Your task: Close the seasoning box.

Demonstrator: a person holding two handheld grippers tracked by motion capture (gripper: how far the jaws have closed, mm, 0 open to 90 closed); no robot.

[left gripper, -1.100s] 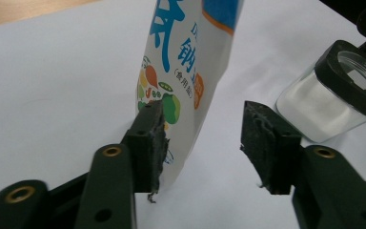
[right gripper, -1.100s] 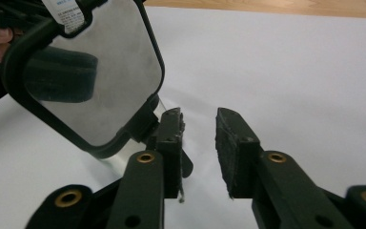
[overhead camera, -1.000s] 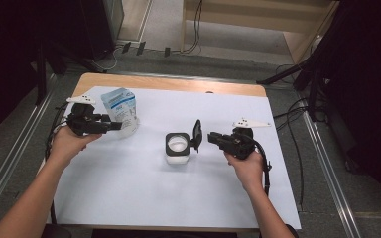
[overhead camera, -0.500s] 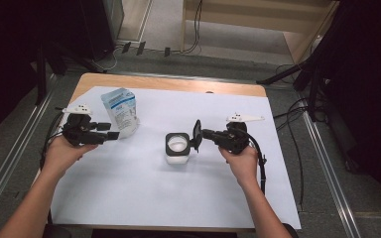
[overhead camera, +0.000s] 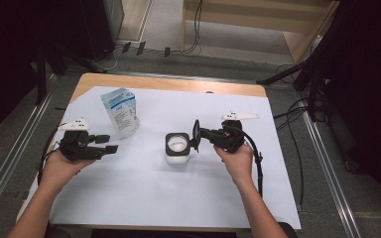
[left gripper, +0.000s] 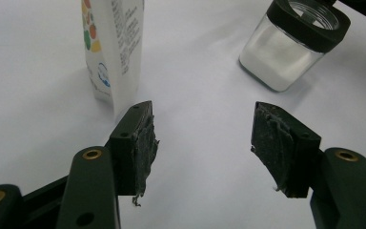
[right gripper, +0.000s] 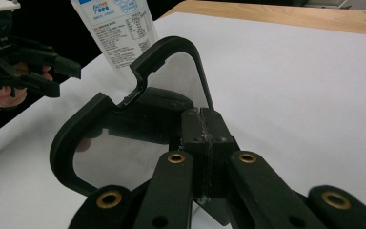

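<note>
A square glass jar (overhead camera: 177, 148) of white powder (left gripper: 290, 45) with a black rim stands mid-table. Its hinged black lid (overhead camera: 197, 133) is tipped up at the jar's right side, with my right gripper (overhead camera: 202, 134) shut on the lid's edge (right gripper: 138, 119). The jaws of the right gripper (right gripper: 205, 119) meet on that edge. A blue-and-white pouch (overhead camera: 120, 111) stands upright by itself at the back left (left gripper: 114, 43). My left gripper (overhead camera: 108, 143) hovers in front of the pouch, apart from it. Its jaws (left gripper: 202, 138) are open with nothing between them.
White paper (overhead camera: 144, 198) covers most of the wooden table (overhead camera: 178, 84), with bare paper in front of the jar and to the right. Cables (overhead camera: 258, 163) trail from both grippers. The floor beyond the far edge holds more cables and dark stands.
My left gripper has drawn back from the pouch toward the near left, leaving the pouch standing alone. The right gripper and the lid have barely shifted.
</note>
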